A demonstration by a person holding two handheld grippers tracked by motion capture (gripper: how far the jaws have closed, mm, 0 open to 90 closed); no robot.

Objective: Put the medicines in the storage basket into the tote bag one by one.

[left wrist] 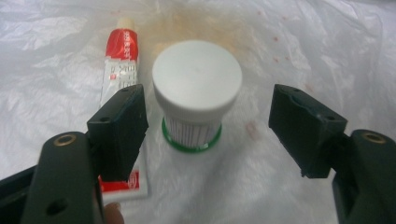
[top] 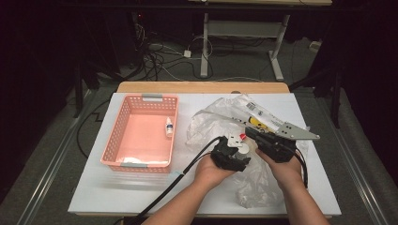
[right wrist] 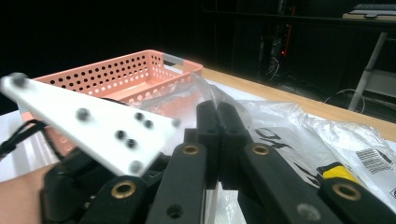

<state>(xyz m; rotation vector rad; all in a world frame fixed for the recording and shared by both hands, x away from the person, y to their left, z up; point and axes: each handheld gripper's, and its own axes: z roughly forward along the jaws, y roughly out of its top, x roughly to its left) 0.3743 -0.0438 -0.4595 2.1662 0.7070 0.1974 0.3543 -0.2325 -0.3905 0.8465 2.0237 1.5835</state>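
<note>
Between my left tongs [left wrist: 208,133], standing apart, a small white-capped plastic jar with a green base ring [left wrist: 196,93] is sitting upright on the crinkled clear plastic bag [left wrist: 299,51], a red-and-white tube [left wrist: 122,60] just beside it. Light and rigid, I judge; its smooth cap is looking slippery, so I'm favouring the ribbed body. My right tongs [right wrist: 218,126] are pinching the bag film.

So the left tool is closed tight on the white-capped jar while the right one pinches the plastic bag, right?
Not quite. In the left gripper view the left tool is open: its jaws stand apart on either side of the white-capped jar without touching it. The right tool does pinch the plastic bag, as the right gripper view shows.
</note>
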